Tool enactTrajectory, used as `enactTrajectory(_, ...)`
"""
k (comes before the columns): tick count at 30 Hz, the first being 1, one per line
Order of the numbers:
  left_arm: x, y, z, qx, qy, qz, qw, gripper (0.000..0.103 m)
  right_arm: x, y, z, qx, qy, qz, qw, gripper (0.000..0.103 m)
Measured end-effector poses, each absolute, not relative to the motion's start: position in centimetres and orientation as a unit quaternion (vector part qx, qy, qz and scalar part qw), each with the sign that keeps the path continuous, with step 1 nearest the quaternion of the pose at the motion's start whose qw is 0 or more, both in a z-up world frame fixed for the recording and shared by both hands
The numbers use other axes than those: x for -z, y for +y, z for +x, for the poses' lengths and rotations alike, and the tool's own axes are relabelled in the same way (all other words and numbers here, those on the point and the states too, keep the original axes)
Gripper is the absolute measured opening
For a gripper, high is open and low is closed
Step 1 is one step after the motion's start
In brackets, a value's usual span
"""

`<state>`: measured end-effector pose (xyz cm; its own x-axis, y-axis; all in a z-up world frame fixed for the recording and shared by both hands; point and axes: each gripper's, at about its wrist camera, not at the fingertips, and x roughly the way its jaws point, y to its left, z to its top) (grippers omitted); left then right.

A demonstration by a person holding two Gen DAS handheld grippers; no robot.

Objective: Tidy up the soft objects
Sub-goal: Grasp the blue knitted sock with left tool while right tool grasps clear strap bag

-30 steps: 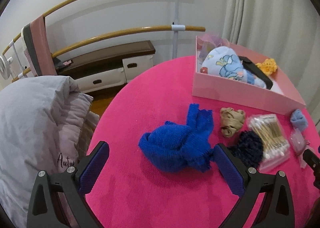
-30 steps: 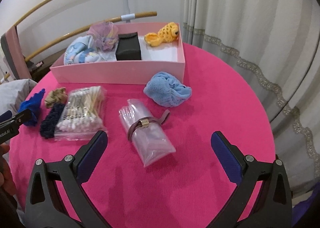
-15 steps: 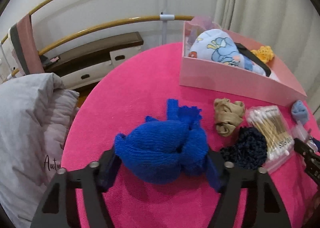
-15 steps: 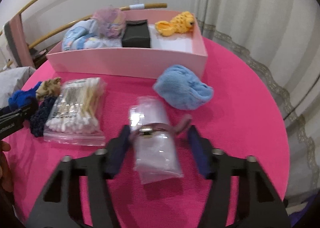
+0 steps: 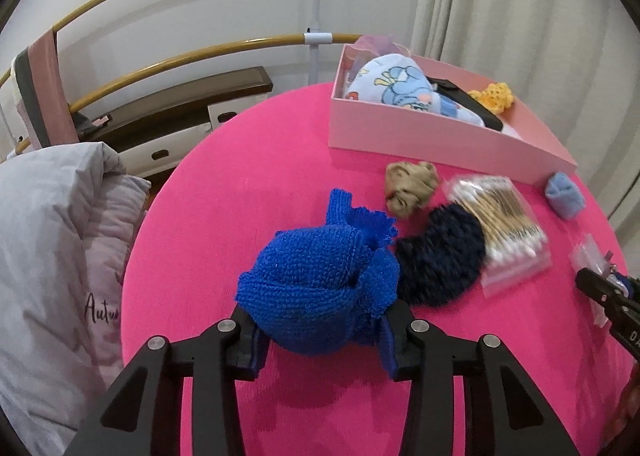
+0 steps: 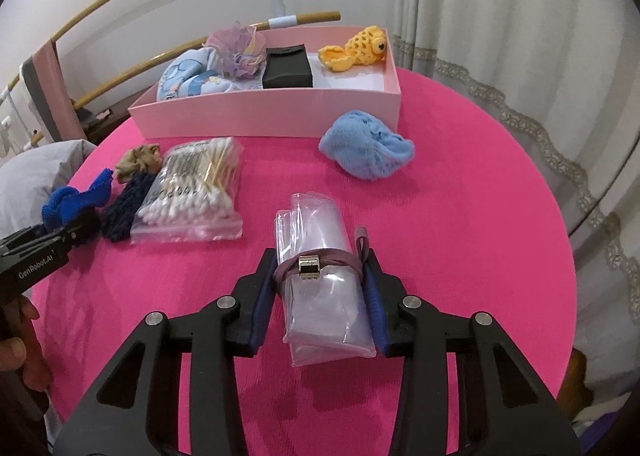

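My left gripper (image 5: 320, 340) is shut on a bright blue knitted cloth bundle (image 5: 316, 280) and holds it just above the pink table (image 5: 240, 175). My right gripper (image 6: 320, 296) is shut on a rolled clear plastic bag bound with a purple strap (image 6: 320, 280), also a little above the table. A pink box (image 6: 264, 115) at the back holds a patterned blue cloth (image 6: 188, 77), a purple mesh puff (image 6: 238, 45), a black pouch (image 6: 287, 67) and a yellow knitted fish (image 6: 356, 47).
On the table lie a tan scrunchie (image 5: 408, 185), a dark navy knitted piece (image 5: 438, 256), a bag of cotton swabs (image 6: 196, 187) and a light blue fleece cloth (image 6: 366, 145). A grey quilt (image 5: 52, 248) lies left of the table. Curtains hang right.
Both grippers moved forward and closed: the left on the blue knitted bundle, the right on the rolled plastic bag. Both objects now look slightly lifted.
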<state>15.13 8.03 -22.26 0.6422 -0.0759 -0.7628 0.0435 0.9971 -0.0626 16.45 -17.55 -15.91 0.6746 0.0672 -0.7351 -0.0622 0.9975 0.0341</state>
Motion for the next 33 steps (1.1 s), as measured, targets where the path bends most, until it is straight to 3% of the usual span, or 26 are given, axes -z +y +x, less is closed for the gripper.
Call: enactTrajectory(33,9.9,7.6,-3.4,0.054,0.336,-0.018,0.940,0.040,7.8,-14.2,6.5,-0.104,0.311,0.012,0.944,0.037)
